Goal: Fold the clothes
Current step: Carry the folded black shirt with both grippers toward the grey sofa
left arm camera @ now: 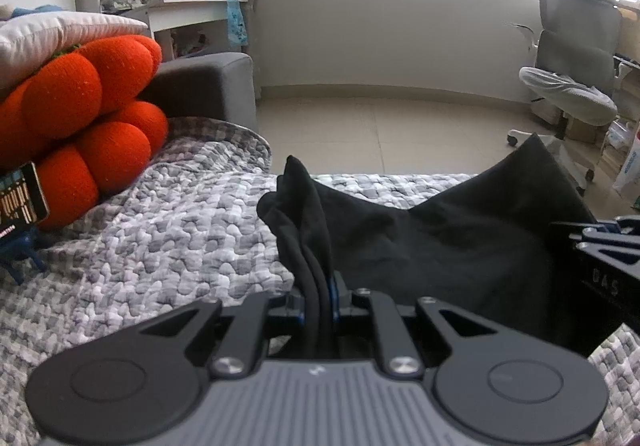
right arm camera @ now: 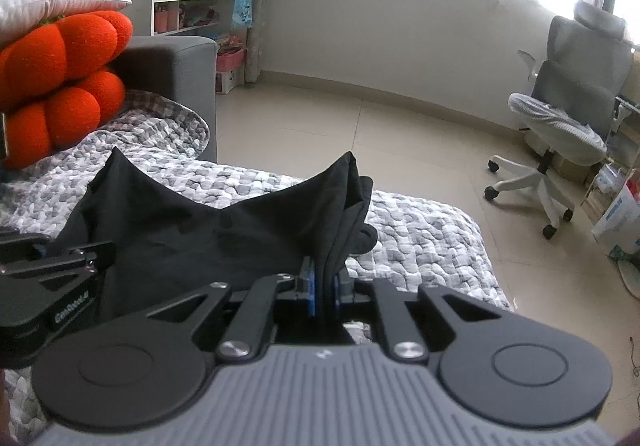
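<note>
Nearest the camera in both wrist views, filling the bottom of the frame, sits the grey ribbed body of a hand-held gripper with black linkage arms. In the left wrist view, the left gripper (left arm camera: 320, 298) at lower centre has its jaws closed almost fully on a bunched edge of the black garment (left arm camera: 440, 246), the cloth rising above them in a narrow peak. In the right wrist view, the right gripper (right arm camera: 324, 286), also at lower centre, is likewise clamped on another bunched edge of the same black garment (right arm camera: 192, 234), blue pads showing on either side of the cloth.

The garment hangs as a sagging sheet between the two grippers, across the middle of each frame, its top edge dipping in the centre and lifting to a point at each held end. Each view catches the other gripper at the frame's side edge.

Beneath the garment lies a grey and white patterned quilt (left arm camera: 160, 238), whose far edge runs across mid-frame. In the upper left of both views an orange lobed cushion (left arm camera: 80, 118) rests on the quilt, well apart from the garment, against a dark grey sofa arm (left arm camera: 208, 86).

Beyond the quilt's edge, pale tiled floor (right arm camera: 360, 134) stretches open to the far wall. A grey office chair (right arm camera: 568, 98) stands at the right edge.
</note>
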Motion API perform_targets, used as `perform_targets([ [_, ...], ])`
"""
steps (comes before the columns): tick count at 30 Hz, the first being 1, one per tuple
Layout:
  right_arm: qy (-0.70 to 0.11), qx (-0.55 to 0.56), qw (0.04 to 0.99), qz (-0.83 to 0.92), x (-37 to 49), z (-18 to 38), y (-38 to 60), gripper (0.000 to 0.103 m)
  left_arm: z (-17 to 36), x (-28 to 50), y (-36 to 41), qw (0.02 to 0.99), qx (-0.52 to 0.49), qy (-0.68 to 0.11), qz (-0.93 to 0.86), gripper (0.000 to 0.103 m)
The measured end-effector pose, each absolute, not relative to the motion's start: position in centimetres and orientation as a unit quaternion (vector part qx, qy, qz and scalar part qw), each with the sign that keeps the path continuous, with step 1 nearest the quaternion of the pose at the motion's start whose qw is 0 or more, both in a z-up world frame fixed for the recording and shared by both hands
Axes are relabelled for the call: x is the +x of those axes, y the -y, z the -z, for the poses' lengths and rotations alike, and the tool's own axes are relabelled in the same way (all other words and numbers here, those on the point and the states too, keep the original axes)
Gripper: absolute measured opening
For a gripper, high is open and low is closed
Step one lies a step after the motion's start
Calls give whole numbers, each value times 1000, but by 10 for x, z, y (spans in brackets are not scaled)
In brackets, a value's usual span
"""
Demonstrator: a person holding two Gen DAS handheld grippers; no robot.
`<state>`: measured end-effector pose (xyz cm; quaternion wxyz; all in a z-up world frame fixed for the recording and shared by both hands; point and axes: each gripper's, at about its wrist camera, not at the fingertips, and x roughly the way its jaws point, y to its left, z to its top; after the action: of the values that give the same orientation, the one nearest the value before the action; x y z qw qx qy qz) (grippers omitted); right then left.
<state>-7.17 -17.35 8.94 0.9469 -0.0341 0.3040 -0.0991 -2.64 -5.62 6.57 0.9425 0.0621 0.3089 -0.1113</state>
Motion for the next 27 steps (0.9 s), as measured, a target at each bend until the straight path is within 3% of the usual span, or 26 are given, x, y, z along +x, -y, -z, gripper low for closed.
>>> perform_targets([
  [27,-293,-26,948,120,-74,-93,167,11,-81,-39,62,954,59,-286,71,11],
])
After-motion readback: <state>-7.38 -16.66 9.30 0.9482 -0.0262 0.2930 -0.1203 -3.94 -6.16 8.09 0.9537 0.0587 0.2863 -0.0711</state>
